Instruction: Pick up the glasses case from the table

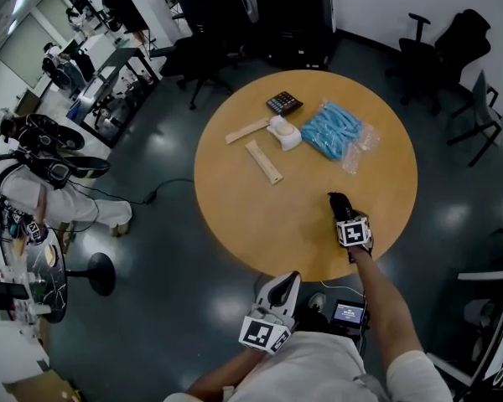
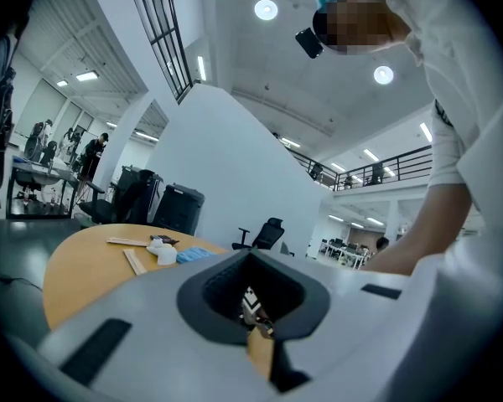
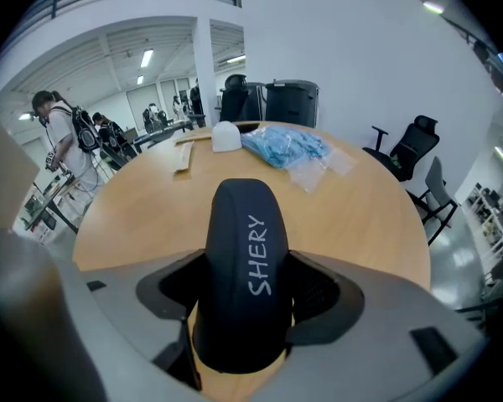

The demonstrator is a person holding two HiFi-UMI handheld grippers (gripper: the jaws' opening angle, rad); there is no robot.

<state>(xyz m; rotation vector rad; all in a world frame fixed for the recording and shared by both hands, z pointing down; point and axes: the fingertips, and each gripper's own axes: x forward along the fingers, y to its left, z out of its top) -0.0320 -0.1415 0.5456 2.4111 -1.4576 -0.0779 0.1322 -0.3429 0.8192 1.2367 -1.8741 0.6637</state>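
Observation:
The glasses case (image 3: 245,258) is black, rounded and bears the white word SHERY. My right gripper (image 3: 247,296) is shut on it, one jaw on each side, above the round wooden table (image 3: 142,203). In the head view the glasses case (image 1: 339,202) pokes forward from the right gripper (image 1: 344,214) over the table's near right part (image 1: 260,224). Whether it touches the wood I cannot tell. My left gripper (image 1: 282,286) hangs off the table's near edge, close to the person's body, its jaws shut on nothing (image 2: 251,258).
At the table's far side lie a dark calculator (image 1: 283,103), a white object (image 1: 285,132), a blue bag in clear plastic (image 1: 334,132) and two flat wooden sticks (image 1: 263,162). Black office chairs (image 1: 440,48) stand beyond the table. People are at desks far left.

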